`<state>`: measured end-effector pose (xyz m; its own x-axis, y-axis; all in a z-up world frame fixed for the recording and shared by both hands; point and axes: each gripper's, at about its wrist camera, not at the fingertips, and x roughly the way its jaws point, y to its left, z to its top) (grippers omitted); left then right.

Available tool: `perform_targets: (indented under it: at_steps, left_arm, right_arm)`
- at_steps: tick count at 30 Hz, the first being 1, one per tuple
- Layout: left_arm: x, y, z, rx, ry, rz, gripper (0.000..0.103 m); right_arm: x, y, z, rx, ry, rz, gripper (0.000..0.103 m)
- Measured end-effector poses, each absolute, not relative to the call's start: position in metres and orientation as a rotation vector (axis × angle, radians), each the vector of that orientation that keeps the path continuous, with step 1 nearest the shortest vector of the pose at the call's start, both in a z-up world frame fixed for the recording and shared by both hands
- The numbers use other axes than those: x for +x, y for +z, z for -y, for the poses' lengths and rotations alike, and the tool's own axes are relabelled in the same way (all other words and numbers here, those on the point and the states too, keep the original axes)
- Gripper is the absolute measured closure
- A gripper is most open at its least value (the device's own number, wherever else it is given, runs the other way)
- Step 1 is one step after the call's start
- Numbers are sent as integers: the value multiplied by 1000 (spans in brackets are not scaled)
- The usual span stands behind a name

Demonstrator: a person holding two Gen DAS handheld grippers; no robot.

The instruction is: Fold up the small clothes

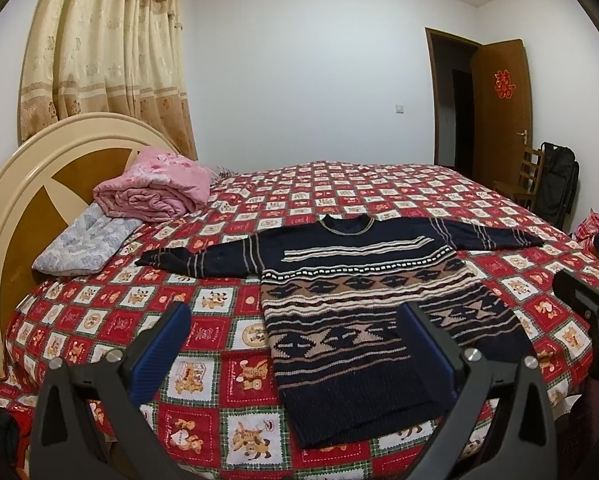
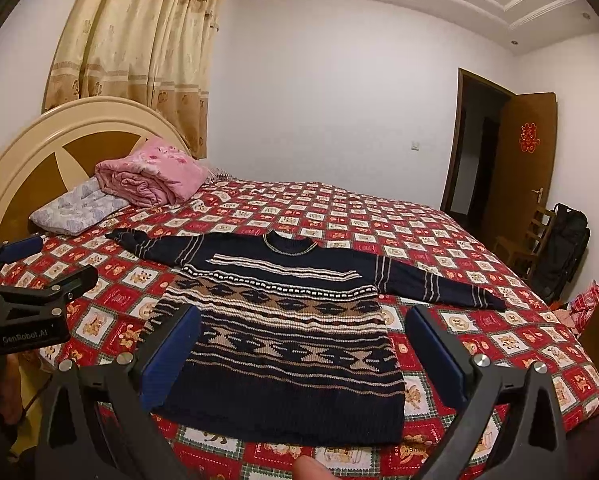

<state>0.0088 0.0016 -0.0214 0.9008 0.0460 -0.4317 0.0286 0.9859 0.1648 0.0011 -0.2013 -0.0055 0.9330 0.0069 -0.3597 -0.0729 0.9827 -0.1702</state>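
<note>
Sweater [image 1: 359, 308], knitted, dark navy with tan and cream patterned bands: lies flat and face up on the bed [image 1: 227, 344], hem toward the near edge, round neck toward the far side, both sleeves spread straight out to either side. Bed cover, red, white and green check with small cartoon figures: spread over the whole mattress. Left gripper [image 1: 295, 344]: held above the near edge of the bed, jaws wide apart and holding nothing, blue pads facing each other; its right finger overlaps the sweater's lower body in the left wrist view, its left finger stands over bare cover beside the hem. Right gripper [image 2: 303, 344]: likewise held over the near edge, jaws wide apart and empty, the sweater's lower half framed between them in the right wrist view. Each gripper shows at the edge of the other's view. Pink quilt [image 1: 155, 192], folded: rests on a pale grey-blue pillow [image 1: 83, 244] at the head of the bed, well apart from the sweater. Headboard [image 1: 39, 184], cream and brown, rounded. Curtain [image 1: 107, 52], beige, patterned, drawn behind the headboard. Door [image 1: 503, 120], brown wood, standing open at the far wall, red paper ornament on its face. Wooden chair [image 1: 523, 180] and dark bag [image 1: 557, 180] near the door.
</note>
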Motion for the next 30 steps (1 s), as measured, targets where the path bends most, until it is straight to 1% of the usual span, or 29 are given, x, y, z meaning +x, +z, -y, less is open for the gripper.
perform_targets:
  at_steps: [5, 8, 14, 18, 19, 20, 21, 23, 25, 26, 27, 30]
  left_arm:
    - [16, -28, -1, 77, -13, -431, 0]
    - [30, -39, 0, 58, -22, -428, 0]
    - [74, -71, -8, 86, 2, -491, 0]
    - [113, -93, -18, 96, 39, -566, 0]
    - [121, -97, -19, 95, 45, -587, 0]
    - [127, -99, -21, 95, 51, -592, 0]
    - [135, -101, -24, 96, 60, -594, 0]
    - [148, -104, -27, 91, 71, -607, 0]
    - [162, -108, -30, 89, 83, -625, 0]
    - [169, -109, -32, 82, 89, -625, 0]
    - [177, -111, -36, 87, 102, -629, 0]
    - [200, -115, -45, 74, 127, -645, 0]
  right_arm:
    - [6, -9, 202, -180, 48, -381, 1]
    - [19, -19, 206, -152, 76, -423, 1]
    - [66, -64, 233, -55, 107, -601, 1]
    - [95, -89, 273, 59, 54, -663, 2]
    - [101, -92, 283, 82, 35, -679, 4]
    - [109, -94, 297, 111, 16, -695, 13]
    - [118, -97, 313, 142, 9, -714, 24]
    - [134, -99, 342, 187, -25, -746, 32]
    - [146, -98, 376, 240, -73, -751, 37]
    - [153, -96, 393, 256, -109, -750, 42]
    - [160, -94, 409, 275, -145, -751, 44]
    - [181, -88, 464, 372, -217, -740, 44]
